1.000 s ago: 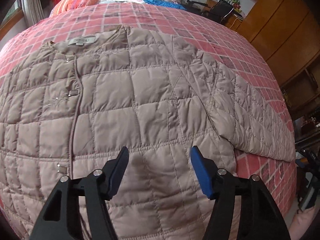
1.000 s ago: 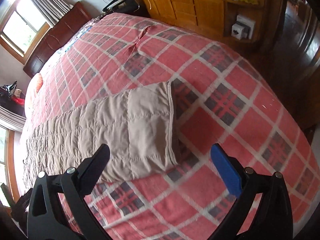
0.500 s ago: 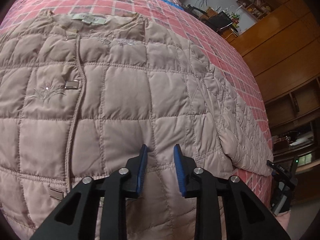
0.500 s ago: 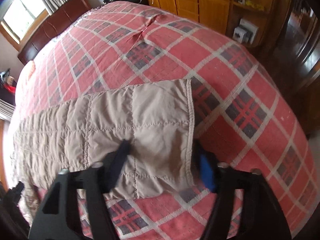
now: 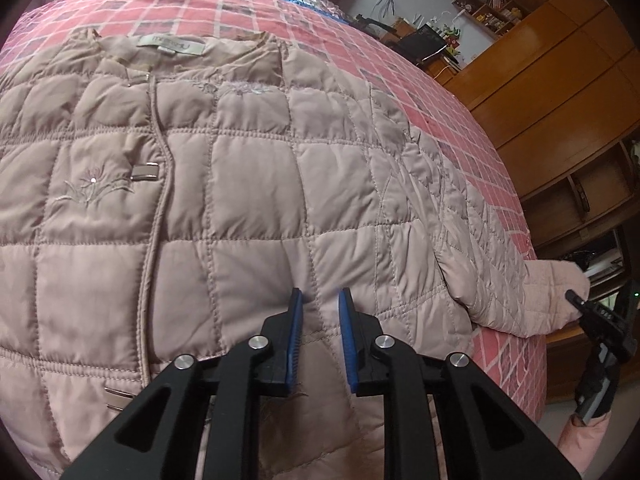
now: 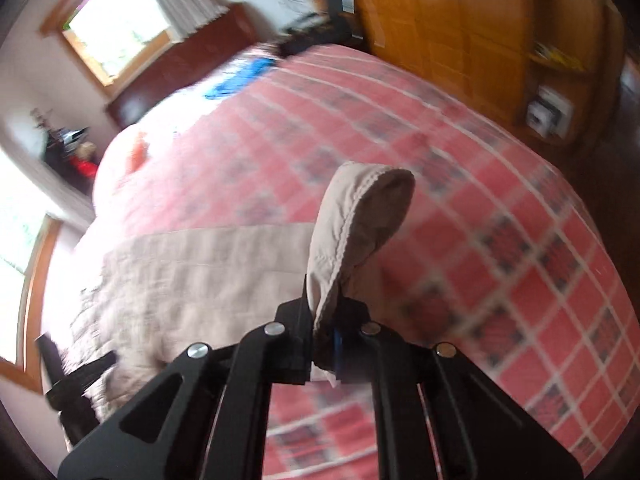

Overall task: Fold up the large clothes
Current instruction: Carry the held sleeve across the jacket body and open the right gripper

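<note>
Jacket [image 5: 248,200] lies flat on the bed [image 5: 400,80]. Our left gripper [image 5: 320,312] pinches a small fold of its front. Our right gripper [image 6: 324,336] squeezes the sleeve cuff [image 6: 360,216]. We should carry the sleeve slowly across, holding tight.

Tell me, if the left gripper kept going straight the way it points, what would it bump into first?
The left gripper would meet the jacket at once; its fingers already pinch a fold of the quilted fabric.
</note>
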